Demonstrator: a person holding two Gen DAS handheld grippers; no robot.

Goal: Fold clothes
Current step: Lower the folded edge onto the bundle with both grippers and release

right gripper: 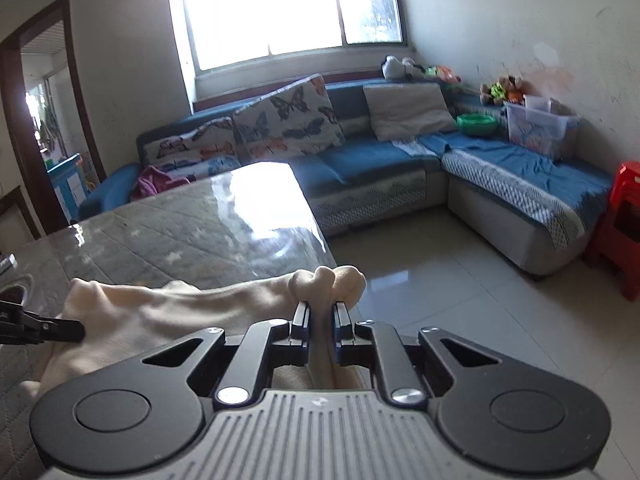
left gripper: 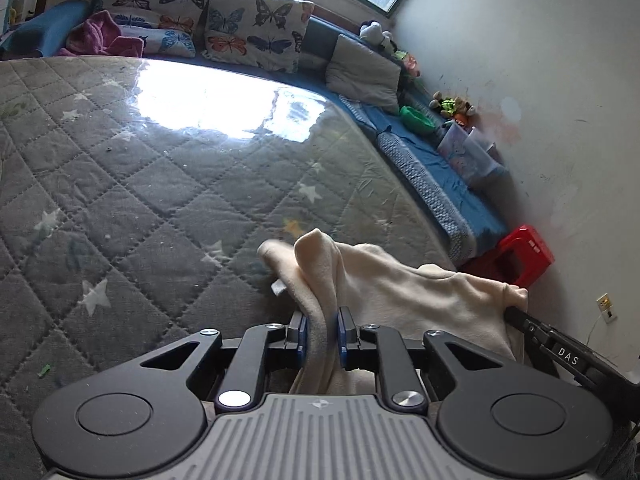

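Cream garment [left gripper: 400,288] held up between both claws, stretched along its top edge above the near right corner of the table [left gripper: 120,200]. Left claw [left gripper: 322,332] closed tight on a bunched fold of the fabric, cloth pinched between the blue pads and spilling up over the fingertips. Right claw [right gripper: 322,320] likewise clamped on a gathered lump of the same garment [right gripper: 180,312], which pokes up past its fingers. Each claw shows in the other's view at the far end of the cloth.

Progress: looks early. No fold visible yet; the piece is lifted and spread between two grip points, body hanging below out of view, so I can't tell what kind of garment it is or whether the lower part touches the table. Judged left to do: lay it flat on the table, fold, smooth. No folded stack seen anywhere on the table.

Look of the garment: soft, fleecy or knit, pale cream, plain, wrinkled near the grips, mild sag between them. A small white tag [left gripper: 278,288] shows by the left claw's side. Limp stuff, likely to droop and bunch when set down.

Table covered in grey quilted star-print cloth under clear glossy sheet, strong window glare. Right claw sits past the table's right edge, over the tiled floor [right gripper: 440,280].
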